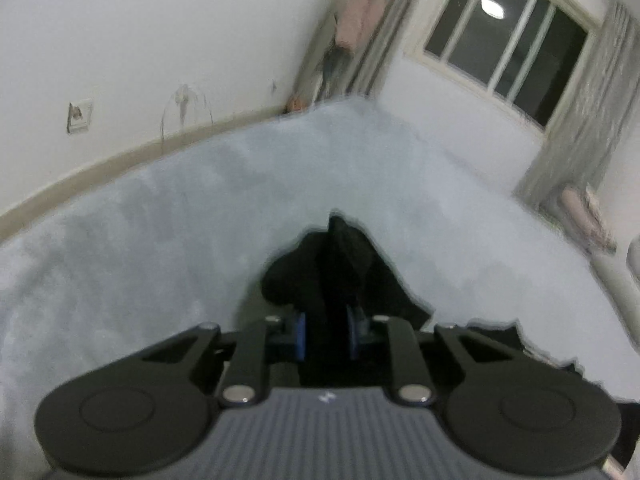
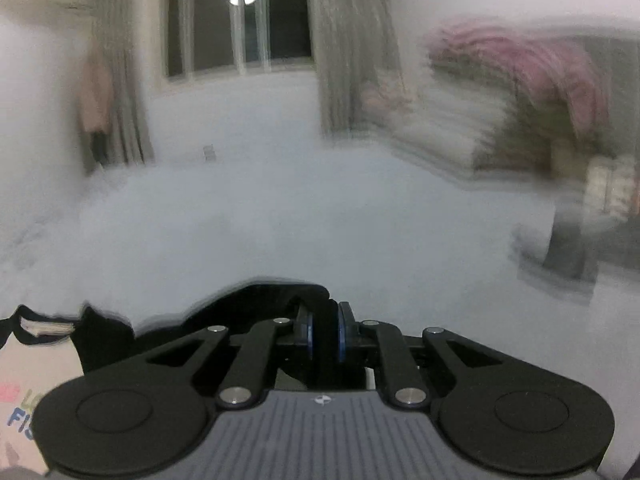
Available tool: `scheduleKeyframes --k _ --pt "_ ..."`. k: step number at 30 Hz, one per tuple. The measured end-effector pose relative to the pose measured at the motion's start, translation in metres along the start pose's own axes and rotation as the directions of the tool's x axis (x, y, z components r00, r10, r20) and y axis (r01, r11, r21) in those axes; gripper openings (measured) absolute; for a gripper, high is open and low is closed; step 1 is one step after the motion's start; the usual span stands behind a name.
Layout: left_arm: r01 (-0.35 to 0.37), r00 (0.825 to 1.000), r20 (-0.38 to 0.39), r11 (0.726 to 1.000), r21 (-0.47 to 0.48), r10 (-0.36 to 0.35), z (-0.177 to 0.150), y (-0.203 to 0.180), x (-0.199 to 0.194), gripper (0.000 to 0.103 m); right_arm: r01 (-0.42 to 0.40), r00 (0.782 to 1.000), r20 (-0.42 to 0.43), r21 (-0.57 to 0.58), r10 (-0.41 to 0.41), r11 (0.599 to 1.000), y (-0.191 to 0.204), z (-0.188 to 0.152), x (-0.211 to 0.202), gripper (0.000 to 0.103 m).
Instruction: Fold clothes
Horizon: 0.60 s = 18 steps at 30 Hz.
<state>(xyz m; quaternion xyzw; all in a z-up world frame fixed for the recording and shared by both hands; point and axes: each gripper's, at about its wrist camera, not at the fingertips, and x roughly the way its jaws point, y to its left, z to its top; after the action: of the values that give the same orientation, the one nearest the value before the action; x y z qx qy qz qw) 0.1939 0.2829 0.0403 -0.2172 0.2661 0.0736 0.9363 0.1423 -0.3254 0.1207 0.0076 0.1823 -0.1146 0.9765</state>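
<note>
Black cloth (image 1: pixel 340 276) is pinched by the left gripper (image 1: pixel 326 334) and the right gripper (image 2: pixel 325 338) above the blue bed (image 1: pixel 160 220); it could slip if pulled hard.

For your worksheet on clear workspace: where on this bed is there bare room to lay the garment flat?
Free: the grey bed cover between the skirting and the black garment. Crowded: the bedding pile at the right edge, and near both grippers.

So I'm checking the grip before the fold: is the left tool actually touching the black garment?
Touching. The left wrist view shows the left tool with its blue pads closed on a fold of the black garment, cloth filling the gap between them.
</note>
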Motion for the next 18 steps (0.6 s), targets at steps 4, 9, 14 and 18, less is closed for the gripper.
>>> scheduleKeyframes --k 4,9,14,18 --pt "-0.054 0.99 0.13 0.998 0.017 0.051 0.014 0.004 -0.032 0.017 0.06 0.988 0.148 -0.076 -0.048 0.995 0.008 0.022 -0.037 0.012" --pt "-0.07 0.997 0.038 0.994 -0.082 0.074 0.003 0.022 -0.022 0.023 0.076 0.997 0.028 -0.03 -0.075 0.997 0.002 0.008 -0.019 0.012" --pt "-0.019 0.998 -0.062 0.997 -0.078 0.015 -0.012 0.021 0.002 0.089 -0.053 0.995 0.087 0.031 0.05 0.998 -0.003 0.022 -0.036 0.012" --pt "0.01 0.999 -0.044 0.996 -0.088 -0.013 -0.011 0.021 0.007 0.098 -0.237 0.953 0.195 -0.009 0.234 0.972 0.027 0.042 -0.082 0.012"
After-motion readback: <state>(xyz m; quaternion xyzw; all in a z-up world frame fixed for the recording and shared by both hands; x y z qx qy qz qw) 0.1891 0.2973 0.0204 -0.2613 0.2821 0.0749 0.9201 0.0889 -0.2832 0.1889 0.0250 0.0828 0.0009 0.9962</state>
